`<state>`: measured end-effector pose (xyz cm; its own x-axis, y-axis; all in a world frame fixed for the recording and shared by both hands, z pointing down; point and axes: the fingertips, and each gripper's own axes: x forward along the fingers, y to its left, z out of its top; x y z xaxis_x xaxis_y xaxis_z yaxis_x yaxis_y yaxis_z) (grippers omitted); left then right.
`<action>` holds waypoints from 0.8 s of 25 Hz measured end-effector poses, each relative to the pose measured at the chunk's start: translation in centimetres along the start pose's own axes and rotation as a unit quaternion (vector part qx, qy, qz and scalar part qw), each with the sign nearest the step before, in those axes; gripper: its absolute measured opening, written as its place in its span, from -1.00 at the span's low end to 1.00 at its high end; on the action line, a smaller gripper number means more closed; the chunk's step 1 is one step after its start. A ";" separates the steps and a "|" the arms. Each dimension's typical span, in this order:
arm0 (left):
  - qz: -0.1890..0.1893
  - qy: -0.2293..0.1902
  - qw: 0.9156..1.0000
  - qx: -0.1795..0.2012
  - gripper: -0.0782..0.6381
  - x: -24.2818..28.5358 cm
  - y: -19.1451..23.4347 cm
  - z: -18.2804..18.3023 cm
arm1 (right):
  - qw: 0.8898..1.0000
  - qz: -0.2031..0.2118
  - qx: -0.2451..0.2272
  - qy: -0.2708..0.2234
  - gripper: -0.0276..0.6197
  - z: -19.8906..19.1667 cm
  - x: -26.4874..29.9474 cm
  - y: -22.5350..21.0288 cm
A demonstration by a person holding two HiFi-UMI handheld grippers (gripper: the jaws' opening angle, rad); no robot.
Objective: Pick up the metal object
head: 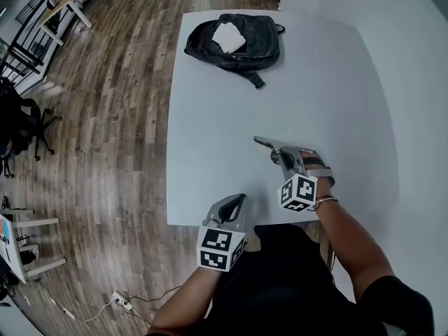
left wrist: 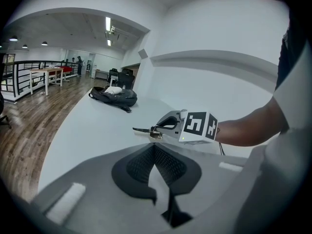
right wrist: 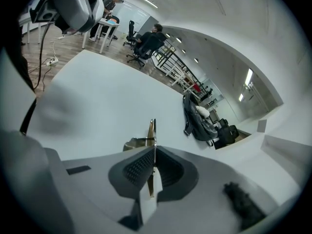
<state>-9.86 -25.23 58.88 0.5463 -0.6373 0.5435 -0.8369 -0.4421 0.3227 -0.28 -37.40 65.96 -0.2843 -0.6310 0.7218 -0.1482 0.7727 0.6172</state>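
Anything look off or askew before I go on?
Nothing stands out. The right gripper is shut on the thin metal object, which juts past its tips. The backpack lies at the far end of the table with a white bundle on top; nothing spilled.

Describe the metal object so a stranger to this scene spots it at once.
Start at the white table: a black backpack lies at its far end, and the right gripper is over the near part. The metal object is the thin flat strip clamped between that gripper's jaws, jutting ahead of them. Unlike the bulky backpack, it is slim and metallic.
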 end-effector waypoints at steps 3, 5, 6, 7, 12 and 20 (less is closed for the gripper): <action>-0.004 -0.002 1.000 0.003 -0.76 -1.3 -0.3 -0.3 | 1.000 -0.003 0.009 0.002 -0.87 0.7 -1.3 0.6; -0.007 -0.005 1.000 0.008 -0.76 -2.3 -0.5 -0.5 | 1.000 -0.002 0.019 0.002 -0.87 1.1 -2.2 1.2; -0.009 -0.008 1.000 0.011 -0.76 -2.8 -0.6 -0.5 | 1.000 -0.002 0.024 0.002 -0.87 1.4 -2.7 1.6; -0.011 -0.010 1.000 0.012 -0.76 -3.5 -0.7 -0.6 | 1.000 -0.002 0.029 0.002 -0.87 1.7 -3.3 1.9; -0.017 -0.018 0.999 0.022 -0.76 -6.4 -0.7 -1.1 | 0.998 -0.009 0.058 -0.004 -0.87 3.6 -6.1 3.5; -0.026 -0.030 0.999 0.035 -0.76 -10.8 -1.4 -2.2 | 0.994 -0.014 0.112 -0.010 -0.87 5.7 -10.6 6.6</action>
<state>-14.65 -16.32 54.22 0.5923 -0.6481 0.4787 -0.8037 -0.5172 0.2942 -3.65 -25.19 60.59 -0.2948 -0.6523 0.6983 -0.3624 0.7525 0.5499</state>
